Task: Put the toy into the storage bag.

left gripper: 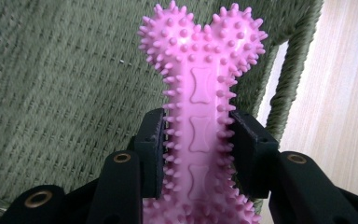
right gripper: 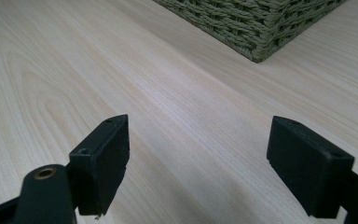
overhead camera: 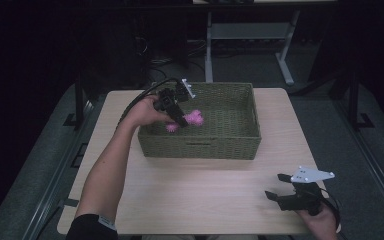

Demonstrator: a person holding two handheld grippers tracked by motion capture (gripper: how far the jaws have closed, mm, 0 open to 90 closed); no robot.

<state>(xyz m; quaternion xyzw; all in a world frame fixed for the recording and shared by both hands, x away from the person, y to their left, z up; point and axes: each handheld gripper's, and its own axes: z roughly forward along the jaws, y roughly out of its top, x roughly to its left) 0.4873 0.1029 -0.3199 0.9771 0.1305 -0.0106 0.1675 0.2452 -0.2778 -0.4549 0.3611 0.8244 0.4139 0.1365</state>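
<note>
A pink spiky bone-shaped toy (overhead camera: 192, 120) hangs inside the green woven basket (overhead camera: 200, 147), in its left half. My left gripper (overhead camera: 181, 120) is shut on the toy's shaft. In the left gripper view both black pads (left gripper: 151, 149) press the toy (left gripper: 200, 93) from either side, its knobbed end pointing up against the basket wall (left gripper: 56, 79). My right gripper (overhead camera: 274, 186) rests low over the table near the front right corner, jaws wide apart with nothing between them. In the right gripper view its gripper (right gripper: 198, 168) faces bare wood, with a basket corner (right gripper: 261, 28) farther off.
The light wooden table (overhead camera: 200, 195) holds the basket at its middle back. Beyond the table stand a desk frame (overhead camera: 250, 35) and dark floor. The person's left forearm (overhead camera: 107, 170) stretches across the table's left side.
</note>
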